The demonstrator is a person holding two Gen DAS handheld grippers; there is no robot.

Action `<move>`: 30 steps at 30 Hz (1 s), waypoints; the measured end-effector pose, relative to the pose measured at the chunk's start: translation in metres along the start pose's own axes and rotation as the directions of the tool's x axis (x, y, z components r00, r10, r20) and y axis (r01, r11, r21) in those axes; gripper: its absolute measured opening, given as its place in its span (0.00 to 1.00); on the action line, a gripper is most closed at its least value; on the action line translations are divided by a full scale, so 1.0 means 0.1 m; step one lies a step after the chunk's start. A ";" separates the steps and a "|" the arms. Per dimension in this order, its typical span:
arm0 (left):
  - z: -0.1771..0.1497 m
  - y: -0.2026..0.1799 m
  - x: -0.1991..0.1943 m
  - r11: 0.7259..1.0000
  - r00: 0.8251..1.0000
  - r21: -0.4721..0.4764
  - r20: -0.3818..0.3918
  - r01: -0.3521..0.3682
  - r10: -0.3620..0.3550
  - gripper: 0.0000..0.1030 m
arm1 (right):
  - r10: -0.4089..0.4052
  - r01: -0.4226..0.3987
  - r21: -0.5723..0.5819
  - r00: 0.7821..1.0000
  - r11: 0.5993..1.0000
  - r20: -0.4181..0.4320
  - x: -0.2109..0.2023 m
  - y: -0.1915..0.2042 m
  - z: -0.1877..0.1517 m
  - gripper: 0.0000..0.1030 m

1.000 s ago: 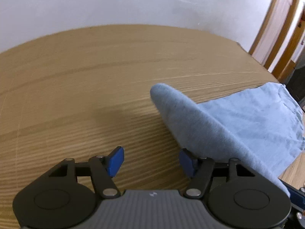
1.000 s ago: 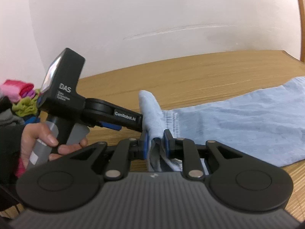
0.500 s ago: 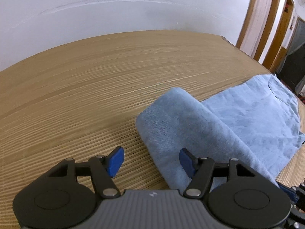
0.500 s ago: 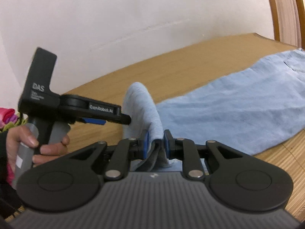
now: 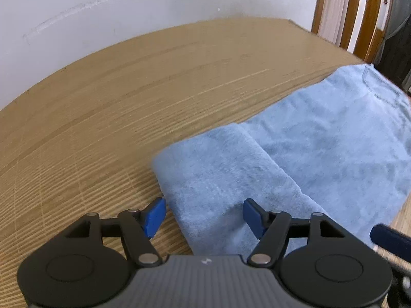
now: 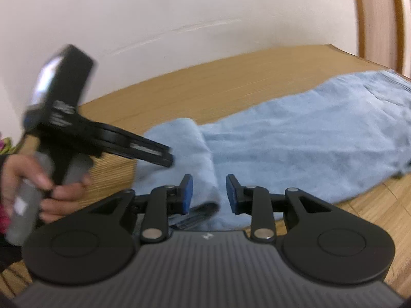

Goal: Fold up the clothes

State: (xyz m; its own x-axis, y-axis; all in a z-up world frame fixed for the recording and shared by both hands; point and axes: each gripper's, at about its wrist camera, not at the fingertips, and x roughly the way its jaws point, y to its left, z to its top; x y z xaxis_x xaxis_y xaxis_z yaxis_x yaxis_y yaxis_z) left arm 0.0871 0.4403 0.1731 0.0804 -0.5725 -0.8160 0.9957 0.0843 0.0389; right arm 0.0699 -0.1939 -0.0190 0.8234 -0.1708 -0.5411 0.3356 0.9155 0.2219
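While the light-blue garment (image 6: 295, 138) lies along the worktop (image 5: 128, 97), long axis running away to the right, its folded end sits between the opening right claw (image 6: 209, 192), pads clear; the left claw (image 5: 203, 215) stands wide, empty, just above it.

Right gripper (image 6: 209, 192) low over wooden table (image 6: 231, 82), jaws opening, pads clear of the folded end of the light blue garment (image 6: 295, 143) between them; left gripper (image 6: 164, 155), blurred, in a hand (image 6: 38, 179), over the fold.
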 end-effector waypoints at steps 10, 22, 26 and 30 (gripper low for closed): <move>0.04 -0.16 0.05 0.995 0.997 -0.055 -0.011 -0.082 0.081 0.69 | 0.130 -0.134 -0.020 0.981 0.991 -0.143 0.27 -0.30 -0.09 0.55; -0.08 0.15 -0.43 0.986 0.992 -0.101 -0.011 -0.129 0.129 0.69 | 0.199 -0.200 -0.259 0.979 0.945 -0.029 -0.06 0.00 0.05 0.60; -0.18 0.37 -0.45 0.982 0.992 -0.143 -0.013 -0.126 0.126 0.69 | 0.236 -0.267 -0.415 0.964 0.870 -0.125 -0.03 0.37 -0.11 0.60; -0.26 0.46 -0.41 0.981 0.994 -0.157 -0.029 -0.110 0.106 0.69 | 0.178 -0.237 -0.573 0.971 0.785 -0.159 0.10 0.68 -0.32 0.60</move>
State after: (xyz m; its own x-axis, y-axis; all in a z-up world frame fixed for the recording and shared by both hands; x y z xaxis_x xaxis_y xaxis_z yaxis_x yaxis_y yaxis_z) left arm 0.1288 0.4887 0.1933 0.1843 -0.5363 -0.8237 0.9611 0.2739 0.0368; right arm 0.0858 -0.1219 -0.0353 0.7866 0.0546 -0.6150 -0.1939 0.9675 -0.1622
